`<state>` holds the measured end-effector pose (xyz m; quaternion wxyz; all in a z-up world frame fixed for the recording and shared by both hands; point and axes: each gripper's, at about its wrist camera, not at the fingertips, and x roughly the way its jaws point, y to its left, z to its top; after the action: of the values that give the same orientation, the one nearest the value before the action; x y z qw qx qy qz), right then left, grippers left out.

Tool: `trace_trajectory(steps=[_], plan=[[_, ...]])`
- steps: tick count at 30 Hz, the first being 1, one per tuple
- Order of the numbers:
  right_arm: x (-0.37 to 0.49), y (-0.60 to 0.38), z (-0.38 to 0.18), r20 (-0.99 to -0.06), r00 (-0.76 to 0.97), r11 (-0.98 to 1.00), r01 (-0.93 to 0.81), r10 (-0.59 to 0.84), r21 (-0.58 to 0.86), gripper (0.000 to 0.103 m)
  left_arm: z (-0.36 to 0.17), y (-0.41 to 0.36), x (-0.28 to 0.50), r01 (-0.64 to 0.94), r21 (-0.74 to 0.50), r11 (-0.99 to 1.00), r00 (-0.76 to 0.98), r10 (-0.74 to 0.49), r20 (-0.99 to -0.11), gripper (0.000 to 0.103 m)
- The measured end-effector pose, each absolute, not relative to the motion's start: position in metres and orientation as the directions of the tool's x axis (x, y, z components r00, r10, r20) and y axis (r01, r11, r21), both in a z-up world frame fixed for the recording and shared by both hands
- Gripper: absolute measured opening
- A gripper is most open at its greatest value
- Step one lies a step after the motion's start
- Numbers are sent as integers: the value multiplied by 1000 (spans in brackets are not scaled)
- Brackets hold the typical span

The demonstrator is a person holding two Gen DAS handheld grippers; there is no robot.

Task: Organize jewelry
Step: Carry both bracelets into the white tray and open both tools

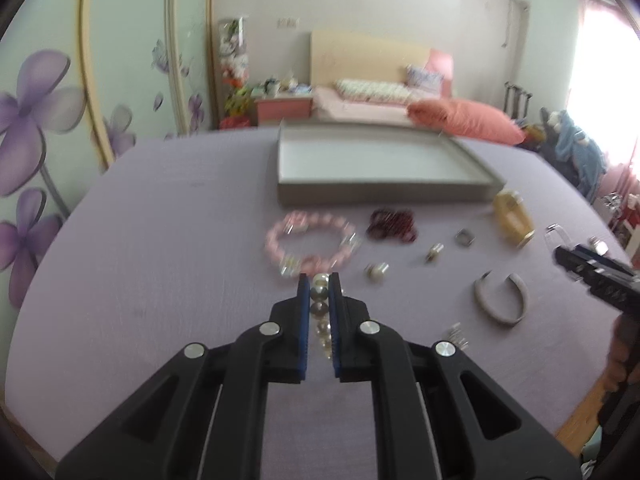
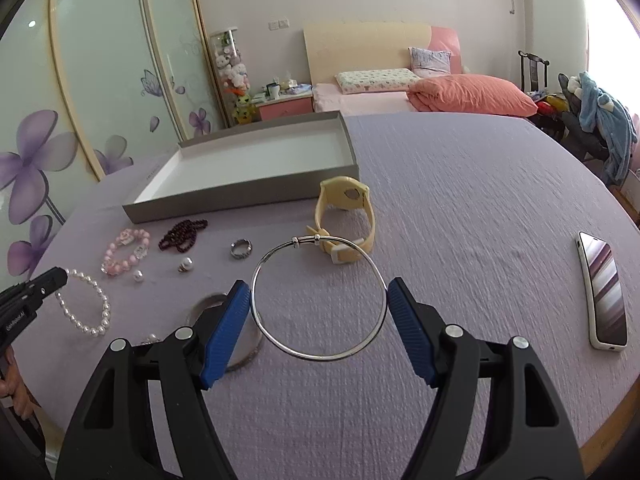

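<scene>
My left gripper point(image 1: 319, 280) is shut on a white pearl bracelet point(image 1: 319, 308), which also shows in the right wrist view point(image 2: 86, 304) hanging from its tip. My right gripper point(image 2: 318, 292) holds a thin silver bangle point(image 2: 320, 354) between its blue pads point(image 2: 224, 332), jaws wide apart and pressing its rim. An empty grey tray point(image 1: 380, 194) point(image 2: 248, 192) stands at the back of the purple table. Before it lie a pink bead bracelet point(image 1: 310, 246) point(image 2: 126, 254), a dark red bead bracelet point(image 1: 394, 224) point(image 2: 184, 234), a ring point(image 2: 241, 248), pearl earrings point(image 2: 185, 265) and a yellow watch point(image 2: 348, 216).
A grey open bangle point(image 1: 500, 298) lies on the table point(image 2: 480, 200) near small silver pieces point(image 1: 456, 334). A phone point(image 2: 604, 292) lies at the right edge. A bed, wardrobe and chair with clothes stand behind the table.
</scene>
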<state>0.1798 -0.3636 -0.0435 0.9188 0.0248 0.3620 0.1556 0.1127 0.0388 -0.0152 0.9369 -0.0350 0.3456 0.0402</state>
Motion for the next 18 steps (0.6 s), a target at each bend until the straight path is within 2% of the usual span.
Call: trace_trajectory(steps=[7, 18], plan=[[184, -357, -29, -633, 694, 935, -310, 345, 170, 72, 18, 26, 118, -38, -40, 998, 806, 7, -592, 9], [211, -340, 15, -582, 709, 911, -380, 399, 162, 72, 61, 35, 156, 3, -106, 994, 834, -61, -549, 9]])
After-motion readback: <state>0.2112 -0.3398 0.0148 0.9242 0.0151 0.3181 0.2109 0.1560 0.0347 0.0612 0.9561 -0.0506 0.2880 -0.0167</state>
